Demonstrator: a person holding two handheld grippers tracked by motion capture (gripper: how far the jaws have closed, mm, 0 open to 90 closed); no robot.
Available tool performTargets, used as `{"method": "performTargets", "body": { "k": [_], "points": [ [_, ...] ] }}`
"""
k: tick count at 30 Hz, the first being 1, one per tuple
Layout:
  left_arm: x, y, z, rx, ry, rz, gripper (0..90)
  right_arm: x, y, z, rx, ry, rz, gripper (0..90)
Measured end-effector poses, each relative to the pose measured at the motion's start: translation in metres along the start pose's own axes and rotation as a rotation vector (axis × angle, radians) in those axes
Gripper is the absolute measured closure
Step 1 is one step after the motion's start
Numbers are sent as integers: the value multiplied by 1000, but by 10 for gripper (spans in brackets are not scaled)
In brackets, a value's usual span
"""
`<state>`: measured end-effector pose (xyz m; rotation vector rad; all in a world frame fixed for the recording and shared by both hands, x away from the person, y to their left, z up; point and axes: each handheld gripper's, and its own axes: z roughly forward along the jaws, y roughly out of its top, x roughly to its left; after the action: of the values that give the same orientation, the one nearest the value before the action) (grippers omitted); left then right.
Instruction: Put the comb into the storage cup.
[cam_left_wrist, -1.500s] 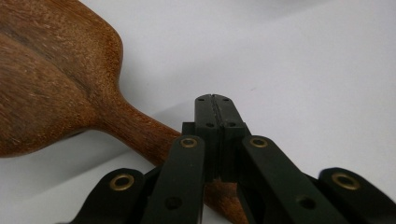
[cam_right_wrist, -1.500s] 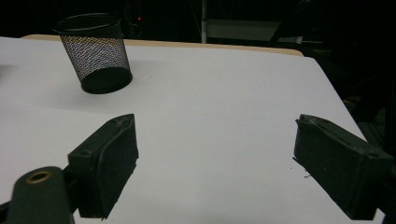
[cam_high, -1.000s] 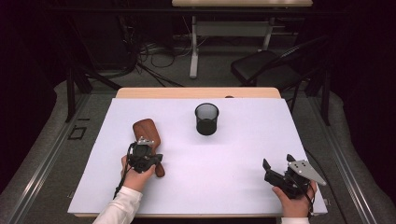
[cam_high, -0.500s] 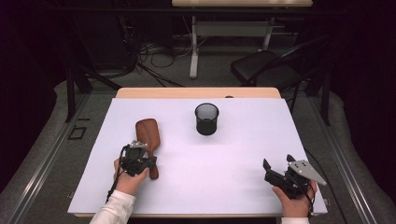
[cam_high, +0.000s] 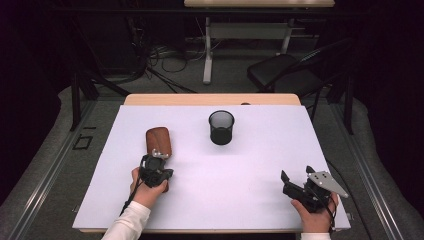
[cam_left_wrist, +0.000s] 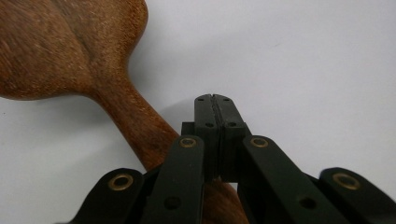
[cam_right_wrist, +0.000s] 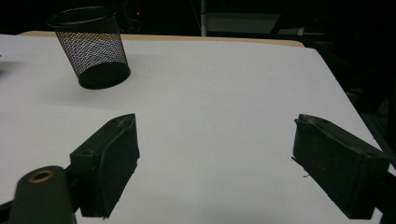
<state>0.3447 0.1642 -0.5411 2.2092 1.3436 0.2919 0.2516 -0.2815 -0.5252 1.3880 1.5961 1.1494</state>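
Hovering left claw (cam_left_wrist: 215, 100) beside wooden paddle (cam_left_wrist: 70, 46)

My high view looks forward and down over the whole white table (cam_high: 250, 190); my left gripper view sits close above the wooden spoon (cam_left_wrist: 93, 60); my right gripper view looks low across the table, sharing the mesh cup (cam_right_wrist: 91, 46) with the high view.

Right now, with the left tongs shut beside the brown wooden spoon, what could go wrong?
1. The shut left tongs lie beside the brown wooden spoon handle, not around it, so lifting would probably leave it on the table.
2. Pushing could slide it across the smooth white tabletop, away from the black mesh cup.
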Motion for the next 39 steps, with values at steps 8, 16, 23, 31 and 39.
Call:
{"method": "performTargets", "body": {
  "k": [8, 16, 23, 31, 39],
  "points": [
    [9, -6, -4, -4, 3, -15, 888, -2, 0, -1, -13, -2, 5, 137],
    [21, -10, -10, -22, 12, -41, 889, -2, 1, -1, -14, -1, 9, 136],
    [26, -11, -11, -20, 15, -58, 891, -3, 1, -2, -6, -2, 5, 136],
    [32, -12, -13, -22, 30, -71, 891, -3, 1, -3, -8, -1, 5, 137],
    [38, -12, -14, -25, 39, -95, 891, -3, 1, -2, -8, 0, 9, 137]
  ]
}}
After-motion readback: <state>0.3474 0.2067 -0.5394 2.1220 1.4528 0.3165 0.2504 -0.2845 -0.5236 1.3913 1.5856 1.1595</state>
